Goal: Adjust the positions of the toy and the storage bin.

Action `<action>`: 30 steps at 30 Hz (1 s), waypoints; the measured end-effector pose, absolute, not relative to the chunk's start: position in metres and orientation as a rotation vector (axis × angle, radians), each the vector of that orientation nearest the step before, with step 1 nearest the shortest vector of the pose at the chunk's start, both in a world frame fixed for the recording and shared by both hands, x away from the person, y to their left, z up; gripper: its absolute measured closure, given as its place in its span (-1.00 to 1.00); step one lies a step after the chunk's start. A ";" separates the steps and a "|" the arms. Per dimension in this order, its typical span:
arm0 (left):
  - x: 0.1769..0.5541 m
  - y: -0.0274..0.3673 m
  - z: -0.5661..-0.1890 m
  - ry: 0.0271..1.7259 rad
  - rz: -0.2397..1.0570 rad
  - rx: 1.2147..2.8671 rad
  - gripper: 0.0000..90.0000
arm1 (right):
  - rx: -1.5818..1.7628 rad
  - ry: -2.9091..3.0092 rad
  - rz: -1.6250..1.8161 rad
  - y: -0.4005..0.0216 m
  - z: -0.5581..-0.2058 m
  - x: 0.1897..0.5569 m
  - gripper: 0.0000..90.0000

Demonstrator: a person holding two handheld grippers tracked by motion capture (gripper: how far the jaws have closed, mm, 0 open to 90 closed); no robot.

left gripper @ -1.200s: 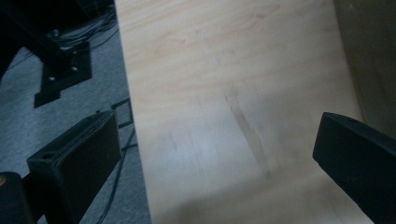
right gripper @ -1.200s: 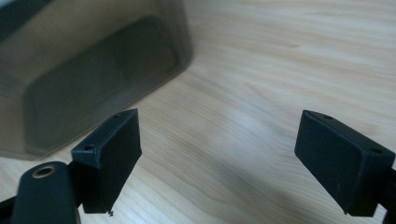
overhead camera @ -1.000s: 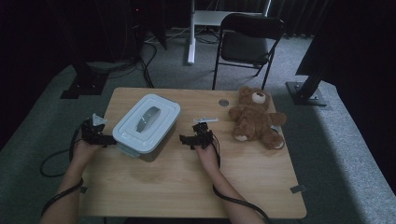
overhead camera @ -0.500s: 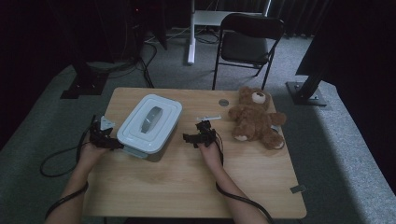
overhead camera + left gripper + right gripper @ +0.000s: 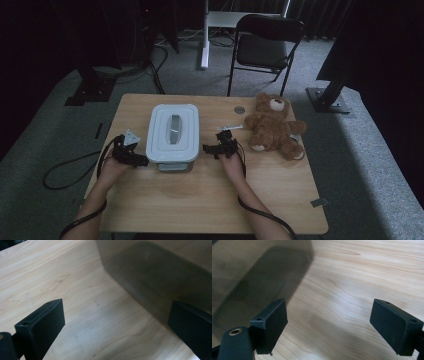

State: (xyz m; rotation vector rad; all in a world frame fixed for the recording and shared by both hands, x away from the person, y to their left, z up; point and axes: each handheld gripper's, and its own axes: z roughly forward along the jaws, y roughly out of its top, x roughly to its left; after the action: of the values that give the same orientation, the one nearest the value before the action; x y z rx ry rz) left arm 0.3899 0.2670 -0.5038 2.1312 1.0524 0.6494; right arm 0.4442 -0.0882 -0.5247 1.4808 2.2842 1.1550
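Observation:
A white lidded plastic box [image 5: 172, 132] stands on the wooden table [image 5: 200, 200], left of centre. My left gripper [image 5: 142, 161] sits at the box's near left corner, jaws wide apart, with bare wood between them and the box's translucent wall [image 5: 155, 282] just ahead. My right gripper [image 5: 206, 149] rests beside the box's right side, also open, with the box wall [image 5: 249, 272] at the left of its view. Neither one holds anything. A brown teddy bear [image 5: 272, 125] lies to the right of my right hand.
A small round grey disc [image 5: 239, 109] lies near the table's far edge, beside the bear. A folding chair [image 5: 265, 47] stands beyond the table. Cables trail off the left edge and the front edge. Bare wood stretches across the near half.
The box has turned from a slanted pose to square with the table. Both grippers have shifted with it and now stand at its two sides.

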 end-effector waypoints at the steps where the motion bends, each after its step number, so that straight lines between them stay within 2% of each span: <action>1: 0.390 0.264 -0.502 1.041 0.646 2.125 -0.96 | 1.483 2.276 1.160 -0.092 -0.525 0.445 -0.70; 7: 0.390 0.249 -0.498 0.972 0.608 2.145 -0.96 | 1.516 2.244 1.153 -0.107 -0.525 0.453 -0.70; 13: 0.404 0.257 -0.501 1.091 0.662 2.112 -0.96 | 1.489 2.262 1.112 -0.109 -0.525 0.472 -0.70; 20: 0.427 0.264 -0.505 1.146 0.663 2.075 -0.96 | 1.457 2.278 1.096 -0.096 -0.523 0.498 -0.70; 30: 0.440 0.258 -0.502 1.090 0.650 2.109 -0.96 | 1.422 2.275 1.129 -0.081 -0.511 0.524 -0.70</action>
State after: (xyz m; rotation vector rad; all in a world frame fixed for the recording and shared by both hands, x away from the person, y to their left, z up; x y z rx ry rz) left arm 0.4402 0.2579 -0.5021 2.1092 1.0902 0.6503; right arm 0.5236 -0.0815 -0.5111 1.4216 2.2753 1.1286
